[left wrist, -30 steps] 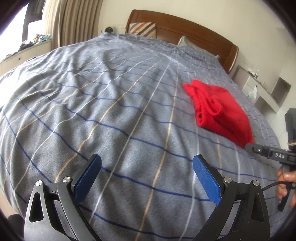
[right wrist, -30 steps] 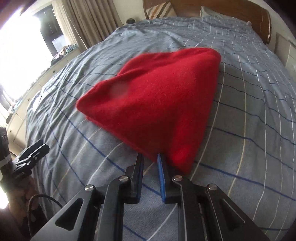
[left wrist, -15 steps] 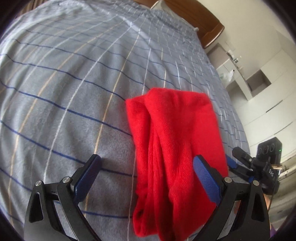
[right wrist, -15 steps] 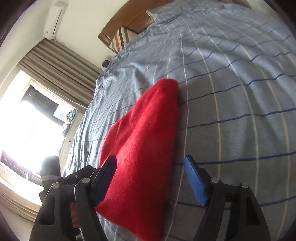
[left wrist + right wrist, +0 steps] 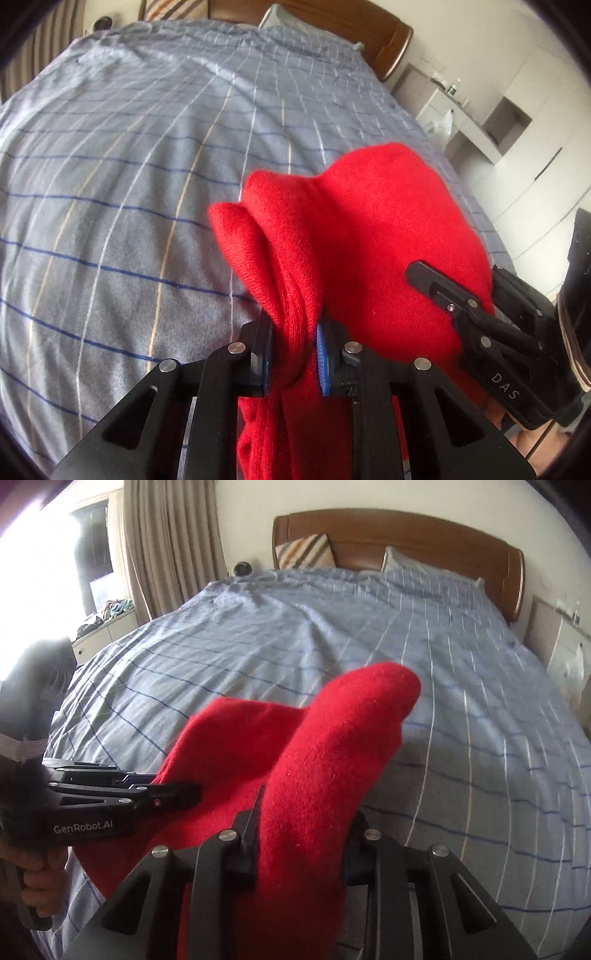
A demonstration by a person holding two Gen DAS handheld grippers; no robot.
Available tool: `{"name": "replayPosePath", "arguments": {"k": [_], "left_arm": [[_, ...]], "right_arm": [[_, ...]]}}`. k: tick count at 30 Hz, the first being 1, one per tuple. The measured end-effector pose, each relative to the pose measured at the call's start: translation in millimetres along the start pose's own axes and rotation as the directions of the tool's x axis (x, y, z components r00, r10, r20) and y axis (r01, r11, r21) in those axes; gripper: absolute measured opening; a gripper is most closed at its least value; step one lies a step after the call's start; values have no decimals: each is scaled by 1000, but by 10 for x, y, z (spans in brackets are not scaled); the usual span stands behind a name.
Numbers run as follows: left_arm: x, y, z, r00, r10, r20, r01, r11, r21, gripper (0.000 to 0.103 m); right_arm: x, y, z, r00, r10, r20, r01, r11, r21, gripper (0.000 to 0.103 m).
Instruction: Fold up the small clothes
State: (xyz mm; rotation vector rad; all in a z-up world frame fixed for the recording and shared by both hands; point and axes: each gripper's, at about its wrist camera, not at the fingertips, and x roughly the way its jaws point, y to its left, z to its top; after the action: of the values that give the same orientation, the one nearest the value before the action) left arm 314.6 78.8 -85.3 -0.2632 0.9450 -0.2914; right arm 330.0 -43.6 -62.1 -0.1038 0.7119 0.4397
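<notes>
Gripping now where half a second ago both claws were spread, our left claw [image 5: 293, 354] and right claw [image 5: 299, 843] each pinch the red knit garment [image 5: 369, 236], lifting it off the plaid bedspread [image 5: 129, 184]; we judge a fold is starting. We count one garment, two claws, two pillows

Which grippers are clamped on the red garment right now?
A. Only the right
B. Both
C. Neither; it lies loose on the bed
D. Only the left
B. In the left wrist view the left gripper pinches a bunched fold of the red garment, and in the right wrist view the right gripper is closed on another thick fold, with the cloth lifted off the bed.
</notes>
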Motion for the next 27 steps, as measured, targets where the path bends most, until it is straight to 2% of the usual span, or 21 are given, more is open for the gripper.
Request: {"name": "replayPosePath", "arguments": {"k": [3,4,5,6,7,8,9,12,16,18,21,23,27], "left_arm": [[-269,-81,153,997,-16,76,14,1000,24,19],[-310,-105,207,995,-16,94,13,999,29,23],[-283,-115,256,995,2,99,-5,1000,31,37],[-216,-102,276,996,38,82,-41,999,31,50],[-120,-65,266,994,96,57,-98,995,37,70],[-35,-44,213,985,169,43,-171,984,48,72],[-4,-8,117,972,230,36,-232,971,64,72],[-120,70,-247,952,300,66,-306,944,124,73],[-562,-61,-721,909,376,179,-406,897,173,100],[-797,-196,-899,897,383,220,-422,890,171,101],[-1071,-401,-1072,886,403,227,-441,885,151,102],[-1250,-518,-1178,881,403,246,-440,890,118,102],[-1529,-704,-1395,874,414,256,-442,895,60,102]], "right_arm": [[-234,-61,216,997,7,78,-8,1000,6,30],[-261,-120,285,996,13,90,-15,1000,24,30],[-257,-206,332,995,27,94,-32,998,57,31],[-201,-315,351,996,48,71,-56,993,102,38],[-95,-433,325,997,71,15,-72,986,153,45],[-1,-544,229,997,63,-47,-53,980,192,63],[46,-647,87,995,26,-93,-6,978,210,72],[-89,-875,-388,986,-62,-154,92,977,195,73],[-645,-919,-840,985,-104,-136,129,973,193,82],[-963,-823,-957,986,-121,-114,141,974,180,90],[-1405,-601,-1063,984,-156,-80,167,973,159,93],[-1667,-447,-1115,985,-161,-58,168,974,152,95],[-1984,-143,-1245,984,-168,-58,174,978,119,100]]}}
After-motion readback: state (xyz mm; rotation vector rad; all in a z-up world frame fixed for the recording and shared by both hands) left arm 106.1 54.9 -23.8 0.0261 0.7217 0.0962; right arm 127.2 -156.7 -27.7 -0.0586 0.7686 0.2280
